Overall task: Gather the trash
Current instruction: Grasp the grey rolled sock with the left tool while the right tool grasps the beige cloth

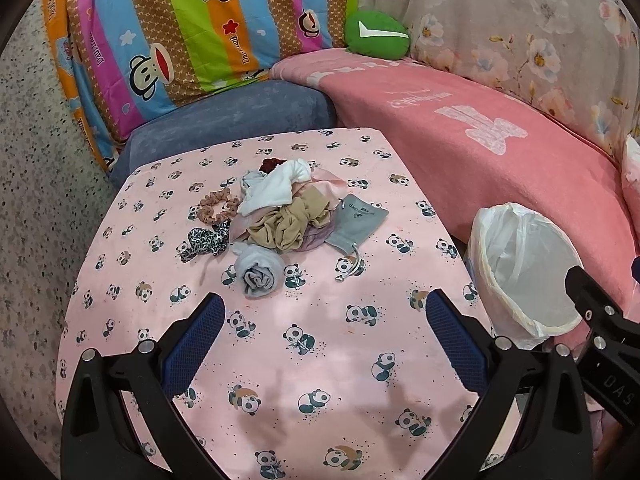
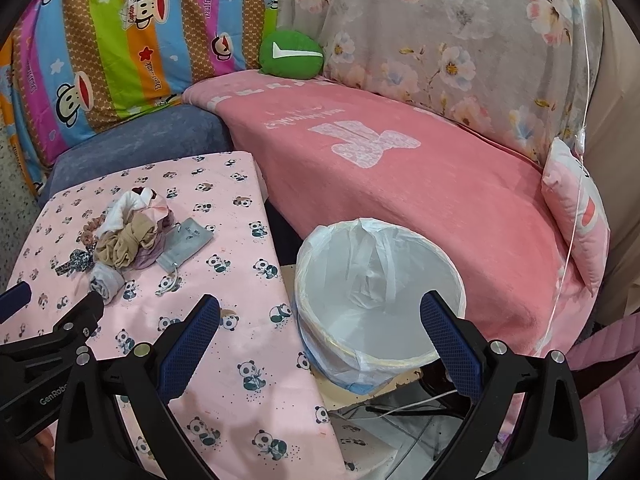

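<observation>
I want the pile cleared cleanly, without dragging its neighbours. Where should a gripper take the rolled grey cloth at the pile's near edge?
Grip the rolled grey cloth across its rolled body, coming from above. It lies apart at the pile's near edge, and the open left gripper hangs just short of it.

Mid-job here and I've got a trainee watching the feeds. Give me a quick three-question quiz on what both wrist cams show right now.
1. True or false: the left gripper is shut on the rolled grey cloth.
2. Multiple choice: the lined waste bin stands A) on the panda tablecloth; B) beside the table, next to the pink sofa cover; C) on the sofa.
3. Fill in: the grey drawstring pouch lies at the pile's ___ side in the left wrist view.

Key: 1 false, both grippers are open and empty; 2 B; 3 right.
</observation>
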### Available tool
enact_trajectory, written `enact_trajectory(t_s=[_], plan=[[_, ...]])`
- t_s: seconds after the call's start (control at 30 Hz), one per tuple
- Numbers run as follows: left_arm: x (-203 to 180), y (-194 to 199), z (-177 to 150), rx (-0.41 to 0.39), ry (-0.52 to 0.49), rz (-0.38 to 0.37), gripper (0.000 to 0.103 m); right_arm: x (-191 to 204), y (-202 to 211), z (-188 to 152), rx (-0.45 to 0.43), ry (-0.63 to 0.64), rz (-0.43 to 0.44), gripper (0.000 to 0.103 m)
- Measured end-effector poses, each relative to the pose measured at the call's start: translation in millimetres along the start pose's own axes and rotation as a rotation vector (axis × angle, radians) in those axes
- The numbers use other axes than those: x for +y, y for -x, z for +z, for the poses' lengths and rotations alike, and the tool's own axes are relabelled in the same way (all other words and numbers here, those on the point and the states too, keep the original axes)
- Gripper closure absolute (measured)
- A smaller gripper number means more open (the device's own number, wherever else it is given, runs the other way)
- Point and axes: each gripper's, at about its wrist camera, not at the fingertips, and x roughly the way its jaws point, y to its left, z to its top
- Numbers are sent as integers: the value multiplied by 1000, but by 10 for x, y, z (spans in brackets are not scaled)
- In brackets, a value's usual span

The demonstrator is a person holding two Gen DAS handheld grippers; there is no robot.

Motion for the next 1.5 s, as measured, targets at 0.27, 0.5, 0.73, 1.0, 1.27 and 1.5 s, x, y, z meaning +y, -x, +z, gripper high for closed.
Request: enact_trajectory(t_s=[0.27,0.5,0.73,1.0,1.27,1.5], plan=[[295,-140,4,-1,50,-11,7,180,-63,32,-10,-4,6,5],[674,-396,-37,42,93,29,7,388,-193,48,-10,-10,33,5],[1014,-668,-77,73,116,17,7,632,-372,78,-4,-11,69,5],[1139,-991,-57,115,145,-82,7,969,-620,146,19,4,112,5],[1074,-1325,29,171,161,-150,7,1262,-868,253,51,6,141,5],[1171,-1439,-18,211,170,-214,33,1474,-1016,299,78,9,194,5]])
